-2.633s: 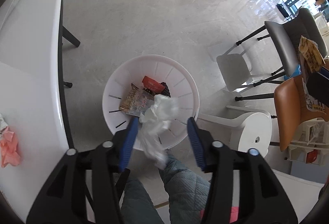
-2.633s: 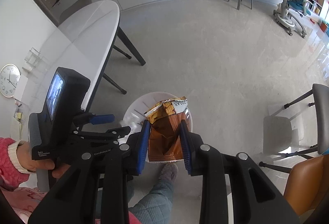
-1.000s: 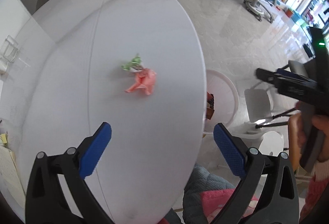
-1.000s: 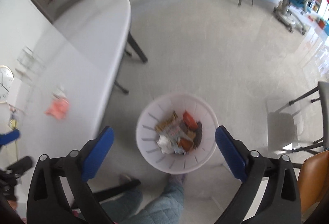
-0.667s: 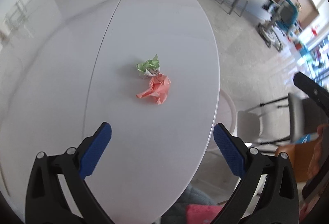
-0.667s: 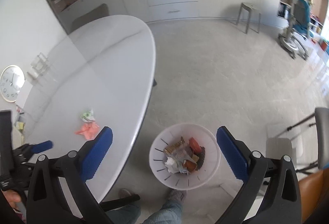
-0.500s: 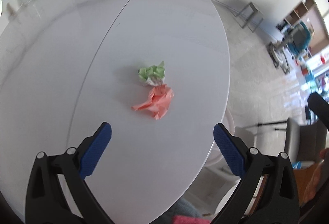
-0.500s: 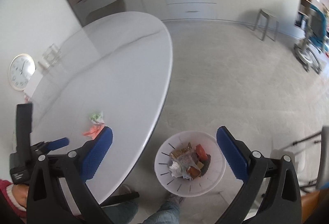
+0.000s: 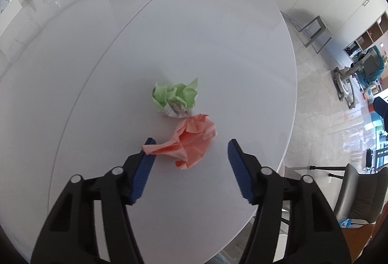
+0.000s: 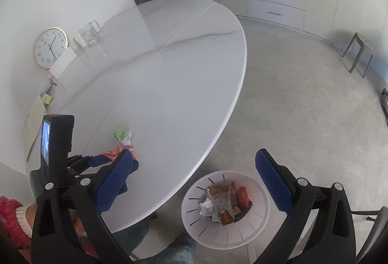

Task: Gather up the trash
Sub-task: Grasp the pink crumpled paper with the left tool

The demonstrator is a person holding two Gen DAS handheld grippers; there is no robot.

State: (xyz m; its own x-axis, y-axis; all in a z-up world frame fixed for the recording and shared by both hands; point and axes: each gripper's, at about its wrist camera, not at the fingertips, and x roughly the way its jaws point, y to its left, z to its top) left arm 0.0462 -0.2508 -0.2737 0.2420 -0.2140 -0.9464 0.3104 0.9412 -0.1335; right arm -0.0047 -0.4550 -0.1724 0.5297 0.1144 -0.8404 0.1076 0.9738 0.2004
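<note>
The left gripper [image 9: 190, 152] points steeply down at the table [image 9: 218, 46]. Its jaws have just been closing, and the pink paper wad [image 9: 188, 145] lies between them, brushing the left pad and clear of the right. A green wad [image 9: 174, 98] sits just beyond.

Only the right wrist view shows the right gripper [image 10: 194, 167], jaws spread wide and empty, above the bin [image 10: 259, 227] on the floor.

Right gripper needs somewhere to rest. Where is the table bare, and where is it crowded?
The white table is bare from the green paper wad out to its far rim and toward the glass holder. It is crowded near the front edge: left gripper straddles the pink paper wad, touching the green wad.
</note>
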